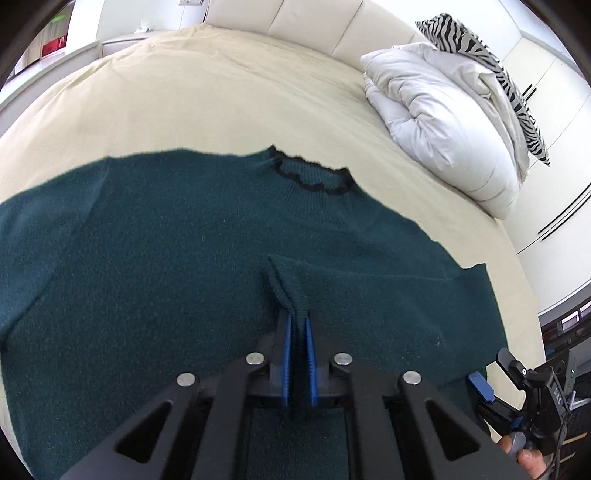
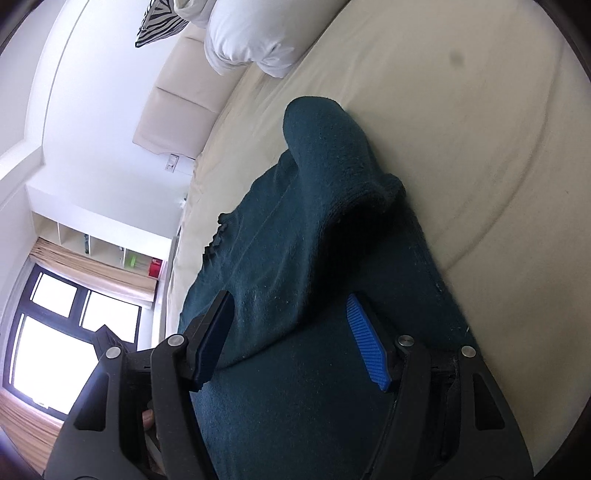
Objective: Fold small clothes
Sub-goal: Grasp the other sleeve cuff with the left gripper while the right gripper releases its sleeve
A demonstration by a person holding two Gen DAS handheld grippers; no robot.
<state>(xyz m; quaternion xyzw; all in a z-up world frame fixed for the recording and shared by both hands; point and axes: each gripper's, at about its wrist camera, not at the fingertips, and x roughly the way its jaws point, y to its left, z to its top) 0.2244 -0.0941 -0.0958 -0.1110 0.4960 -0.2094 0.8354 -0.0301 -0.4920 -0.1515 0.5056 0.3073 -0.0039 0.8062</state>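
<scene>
— Two grippers over one green sweater, spread across the cream bed, filling the lower half of the left view.
— Left gripper?
— Jaws pinched on a sleeve cuff, lower centre.
— Right gripper?
— Jaws wide apart above the knit, gripping nothing; white duvet at top.

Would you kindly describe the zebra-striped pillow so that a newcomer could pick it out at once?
Start at the cream bed where the dark green sweater lies spread out. At its head end, a folded white duvet is piled by the padded headboard. The zebra-striped pillow leans behind that duvet, the only black-and-white patterned thing there.
</scene>
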